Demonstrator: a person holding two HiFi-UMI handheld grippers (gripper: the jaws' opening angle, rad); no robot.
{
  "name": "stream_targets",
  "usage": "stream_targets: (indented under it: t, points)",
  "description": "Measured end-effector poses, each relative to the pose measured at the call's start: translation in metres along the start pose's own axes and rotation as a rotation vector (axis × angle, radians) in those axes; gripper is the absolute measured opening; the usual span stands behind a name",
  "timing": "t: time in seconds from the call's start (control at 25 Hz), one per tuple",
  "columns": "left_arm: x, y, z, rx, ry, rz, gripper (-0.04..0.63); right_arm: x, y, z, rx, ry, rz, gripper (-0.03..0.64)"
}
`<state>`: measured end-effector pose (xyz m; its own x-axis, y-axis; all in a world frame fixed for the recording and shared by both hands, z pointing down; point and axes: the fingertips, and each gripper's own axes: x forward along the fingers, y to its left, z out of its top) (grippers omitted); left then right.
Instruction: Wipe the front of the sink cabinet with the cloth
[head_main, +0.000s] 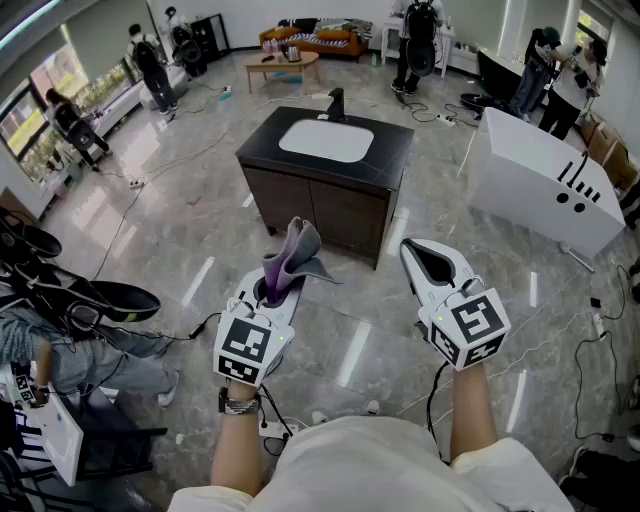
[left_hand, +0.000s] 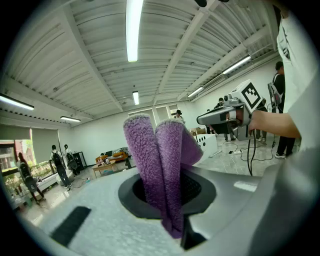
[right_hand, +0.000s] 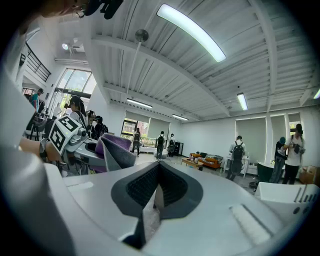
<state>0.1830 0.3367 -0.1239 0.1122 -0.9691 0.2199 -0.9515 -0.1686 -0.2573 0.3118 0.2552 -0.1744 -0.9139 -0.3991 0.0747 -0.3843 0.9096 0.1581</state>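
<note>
1. While I held both grippers out in front of me, my left gripper was clamped on the purple cloth, which stood folded up out of its jaws.
2. My right gripper hung beside it, jaws pressed together on nothing.
3. Beyond both, well apart from the cloth, stood the dark sink cabinet, with its white basin and black faucet on top.

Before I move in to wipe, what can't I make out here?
- Sink cabinet front: head view, distant and foreshortened; any dirt is too small to tell.
- Part of its lower edge: head view, behind the cloth.
- Cloth's pinched end: left gripper view, buried between the jaws.
- Cabinet: absent from both gripper views, which tilt upward.
</note>
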Motion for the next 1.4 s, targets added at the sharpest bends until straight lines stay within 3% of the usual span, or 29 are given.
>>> stream_targets:
  t: [0.4, 0.84, 1.4]
  points:
    - [-0.001, 0.0, -0.001, -0.016, 0.003, -0.025, 0.049, -0.002, 0.005, 0.007, 0.072, -0.029, -0.001, 0.005]
    - [-0.018, 0.015, -0.021, -0.042, 0.011, -0.03, 0.049, 0.006, 0.022, 0.001, 0.069, -0.04, -0.005, 0.006]
    - [-0.059, 0.072, -0.058, -0.073, 0.009, -0.019, 0.049, 0.039, 0.076, 0.006, 0.09, -0.039, -0.045, 0.005]
